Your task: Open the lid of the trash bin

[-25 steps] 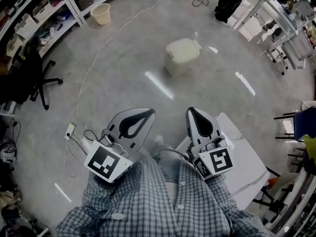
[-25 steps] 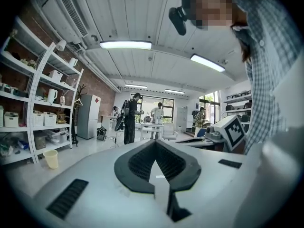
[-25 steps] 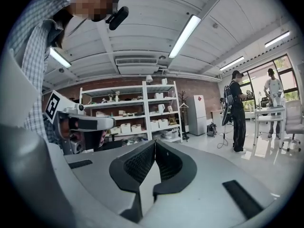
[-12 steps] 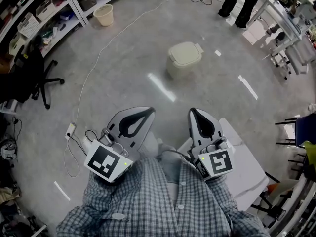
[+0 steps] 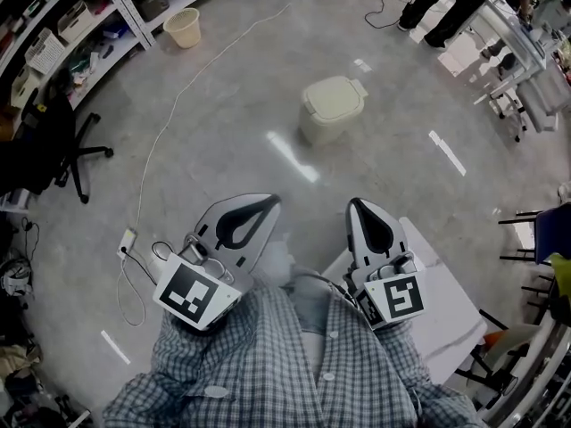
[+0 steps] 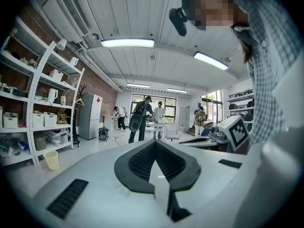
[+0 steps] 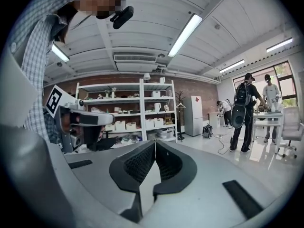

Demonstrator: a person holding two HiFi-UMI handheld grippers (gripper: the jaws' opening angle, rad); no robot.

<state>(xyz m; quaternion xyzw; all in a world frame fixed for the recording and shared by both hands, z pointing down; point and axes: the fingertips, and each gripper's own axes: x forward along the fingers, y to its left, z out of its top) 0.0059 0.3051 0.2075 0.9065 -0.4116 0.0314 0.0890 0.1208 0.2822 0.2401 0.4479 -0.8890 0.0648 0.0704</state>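
You hold both grippers close to your body. Your left gripper [image 5: 268, 202] and right gripper [image 5: 355, 205] each have their jaws pressed together on nothing. The trash bin [image 5: 328, 114] stands on the floor [image 5: 223, 105] well ahead of them, its lid [image 5: 334, 94] down

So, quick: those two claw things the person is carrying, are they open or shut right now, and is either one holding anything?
Left gripper: jaws shut, nothing between them.
Right gripper: jaws shut, nothing between them.
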